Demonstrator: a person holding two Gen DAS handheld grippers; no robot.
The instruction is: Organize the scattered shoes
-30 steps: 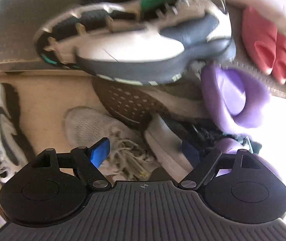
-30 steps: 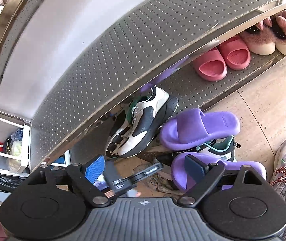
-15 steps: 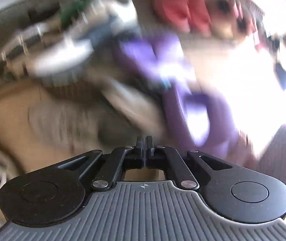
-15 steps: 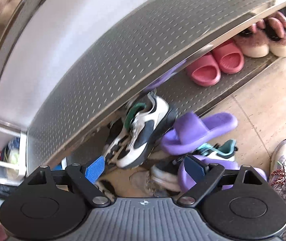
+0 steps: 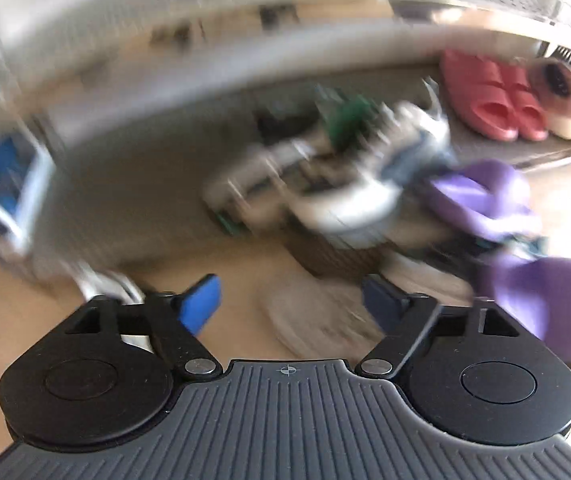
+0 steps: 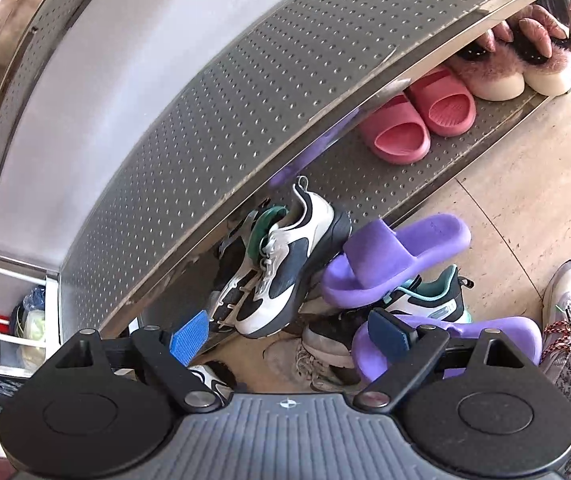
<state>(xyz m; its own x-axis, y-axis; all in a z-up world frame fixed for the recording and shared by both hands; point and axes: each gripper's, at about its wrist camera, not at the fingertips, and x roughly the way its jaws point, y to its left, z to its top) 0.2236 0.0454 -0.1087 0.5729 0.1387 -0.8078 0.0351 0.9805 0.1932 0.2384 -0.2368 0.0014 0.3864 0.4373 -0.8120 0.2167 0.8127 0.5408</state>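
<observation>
The right wrist view is sharp, though no brand or lettering is readable: a white, navy and green lace-up sneaker (image 6: 281, 268) leans at the perforated metal shoe rack's (image 6: 213, 104) bottom shelf edge, touching a purple foam slide (image 6: 397, 256) heaped on other shoes on the floor. Only here the right gripper (image 6: 285, 334) shows, jaws spread and empty. The blurred left wrist view shows the left gripper (image 5: 291, 300), likewise spread and empty, above a pale shoe.

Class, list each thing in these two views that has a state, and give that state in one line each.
Left gripper: open, empty.
Right gripper: open, empty.
Pink slides: paired on lower shelf.
Fluffy slippers: paired on shelf.
White sneaker: tilted against the shelf edge.
Upper purple slide: on the floor pile.
Lower purple slide: on the floor.
</observation>
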